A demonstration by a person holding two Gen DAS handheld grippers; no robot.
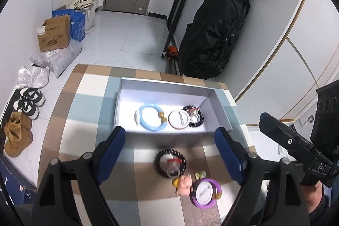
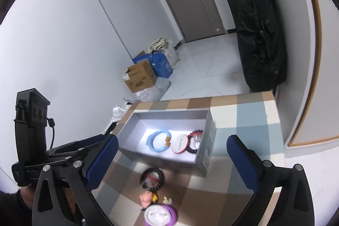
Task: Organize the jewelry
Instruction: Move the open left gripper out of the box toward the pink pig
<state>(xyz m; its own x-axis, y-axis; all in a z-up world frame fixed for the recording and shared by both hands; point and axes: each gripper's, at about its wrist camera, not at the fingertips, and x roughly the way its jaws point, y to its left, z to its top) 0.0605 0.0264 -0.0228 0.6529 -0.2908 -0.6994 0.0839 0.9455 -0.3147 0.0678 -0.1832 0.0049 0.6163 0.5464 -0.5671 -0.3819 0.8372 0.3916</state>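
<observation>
**A:** How far along does the sorting look?

**B:** Roughly halfway, I'd judge. The grey box (image 1: 208,99) on the checked surface (image 1: 89,86) already holds a light blue bangle (image 1: 150,118), a white round piece with a red rim (image 1: 179,119) and a dark bead bracelet (image 1: 193,116), lying side by side along its near wall.

**A:** And outside it?

**B:** Just in front of the box lies a second dark bead bracelet (image 1: 170,163). Nearer still sit a small pink figurine (image 1: 184,183), a tiny pale green charm (image 1: 200,174) and a purple bangle around a white disc (image 1: 205,192), all close together.

**A:** Are the grippers carrying anything?

**B:** No. The left gripper (image 1: 171,154) has its fingers spread wide, nothing between the pads; the loose pieces only show through the gap, down on the surface. The right gripper (image 2: 171,159) is spread wide too, and empty.

**A:** So what's left?

**B:** Four loose pieces, as far as I can see. The bead bracelet is nearest the box.
</observation>
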